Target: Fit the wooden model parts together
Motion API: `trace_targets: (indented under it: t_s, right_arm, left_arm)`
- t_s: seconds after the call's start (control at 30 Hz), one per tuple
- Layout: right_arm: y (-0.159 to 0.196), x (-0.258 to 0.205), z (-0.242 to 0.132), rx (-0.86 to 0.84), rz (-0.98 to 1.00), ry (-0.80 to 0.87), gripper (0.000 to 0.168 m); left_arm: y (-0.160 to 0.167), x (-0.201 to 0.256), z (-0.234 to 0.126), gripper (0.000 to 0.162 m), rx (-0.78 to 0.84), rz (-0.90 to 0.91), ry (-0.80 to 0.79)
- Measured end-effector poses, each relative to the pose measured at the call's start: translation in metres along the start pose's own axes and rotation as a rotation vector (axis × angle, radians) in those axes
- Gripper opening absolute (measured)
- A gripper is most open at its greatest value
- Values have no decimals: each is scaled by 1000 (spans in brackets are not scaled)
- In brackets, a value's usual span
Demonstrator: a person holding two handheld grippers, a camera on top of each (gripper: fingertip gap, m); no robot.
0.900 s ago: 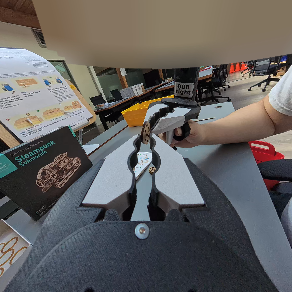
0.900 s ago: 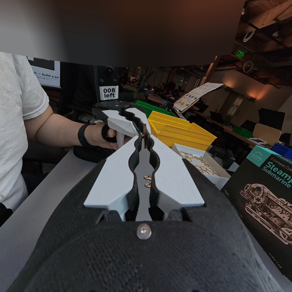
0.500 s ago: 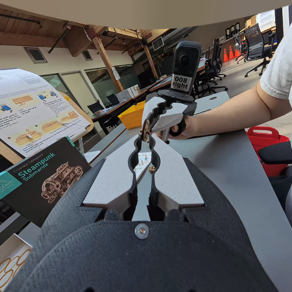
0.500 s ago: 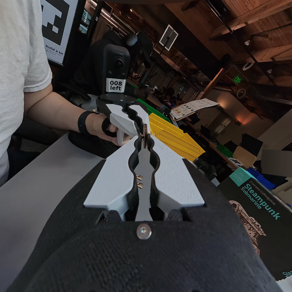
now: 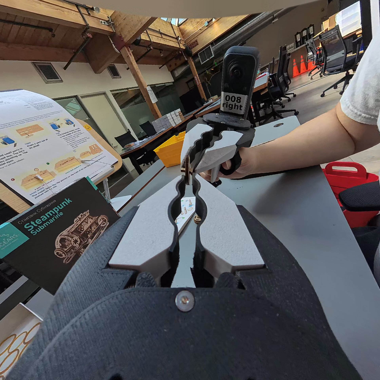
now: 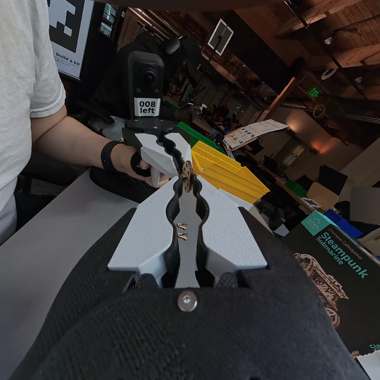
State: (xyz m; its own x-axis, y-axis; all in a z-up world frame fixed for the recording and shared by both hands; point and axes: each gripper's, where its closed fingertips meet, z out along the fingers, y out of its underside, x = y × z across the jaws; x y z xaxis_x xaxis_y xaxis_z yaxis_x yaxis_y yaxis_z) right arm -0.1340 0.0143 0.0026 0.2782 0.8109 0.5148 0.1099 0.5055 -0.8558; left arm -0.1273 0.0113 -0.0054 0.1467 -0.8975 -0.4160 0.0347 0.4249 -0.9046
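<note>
One perforated wooden disc (image 6: 187,176) hangs in mid-air above the grey table (image 6: 61,216), pinched between the tips of both tools: the right gripper (image 6: 187,181) and the left gripper (image 5: 187,182) each clenched on it. Two small wooden hooks (image 6: 182,230) lie on the table below; one lettered kit box (image 6: 337,273) stands at its edge.

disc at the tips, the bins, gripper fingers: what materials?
Wooden disc: thin laser-cut plywood, going by its tan face and darkened edges. Yellow bin: likely moulded plastic, glossy and ribbed. Right gripper fingers: probably 3D-printed, matte grey and grainy, with black wavy liners.
</note>
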Motion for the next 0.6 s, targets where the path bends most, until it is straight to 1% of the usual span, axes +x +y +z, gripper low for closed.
trace_targets:
  t_s: [0.03,0.1,0.3,0.43,0.6]
  right_arm:
    - [1,1,0,-2,11,6,9]
    - [2,4,1,-5,55,13,9]
    - [12,13,3,-18,260,18,8]
    - [17,15,4,-34,306,18,8]
    - [17,16,4,-11,367,3,8]
  left_arm:
    - [0,-1,0,4,0,-3,-9]
    - [1,-4,1,5,-1,-18,-26]
    - [9,-14,4,5,-20,-178,-34]
    - [13,-17,5,5,-39,-208,-47]
    - [13,-18,5,5,-24,-264,-39]
